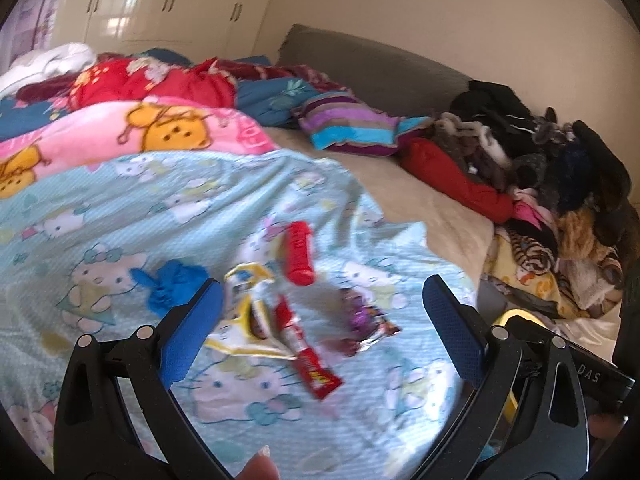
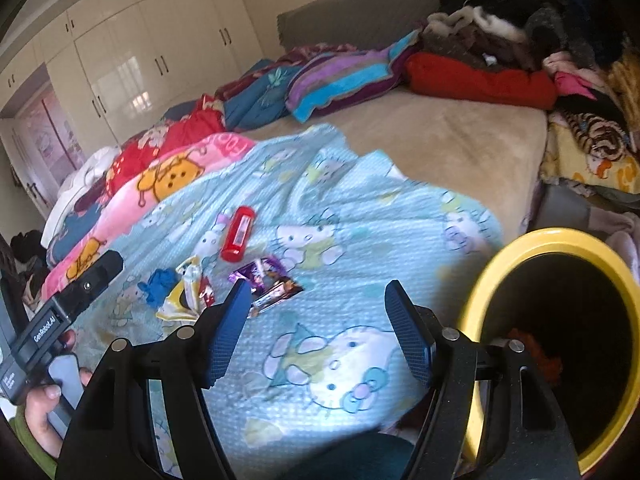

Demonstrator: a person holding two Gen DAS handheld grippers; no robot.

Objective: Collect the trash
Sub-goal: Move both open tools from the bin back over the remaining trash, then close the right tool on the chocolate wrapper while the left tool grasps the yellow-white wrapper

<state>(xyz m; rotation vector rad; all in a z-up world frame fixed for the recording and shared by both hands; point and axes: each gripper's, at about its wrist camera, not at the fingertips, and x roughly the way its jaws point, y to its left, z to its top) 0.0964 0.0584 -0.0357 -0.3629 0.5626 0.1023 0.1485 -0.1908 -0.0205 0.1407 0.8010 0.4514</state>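
Observation:
Trash lies on a light blue Hello Kitty blanket (image 1: 120,208): a red tube (image 1: 298,254), a crumpled blue glove (image 1: 170,284), a yellow-white wrapper (image 1: 244,312), a red wrapper (image 1: 308,356) and a purple wrapper (image 1: 368,320). My left gripper (image 1: 320,324) is open and empty, just above the wrappers. In the right wrist view the red tube (image 2: 238,234), blue glove (image 2: 160,286), yellow-white wrapper (image 2: 186,292) and purple wrapper (image 2: 266,280) lie ahead and left. My right gripper (image 2: 316,332) is open and empty over the blanket (image 2: 360,240). A yellow-rimmed bin (image 2: 472,308) stands at right with something orange inside.
The bed holds folded blankets (image 1: 160,128), a striped pillow (image 1: 348,128) and a heap of clothes (image 1: 540,168) on the right. A grey headboard (image 1: 360,60) and white wardrobes (image 2: 140,52) stand behind. The left gripper's body (image 2: 60,320) shows in the right wrist view.

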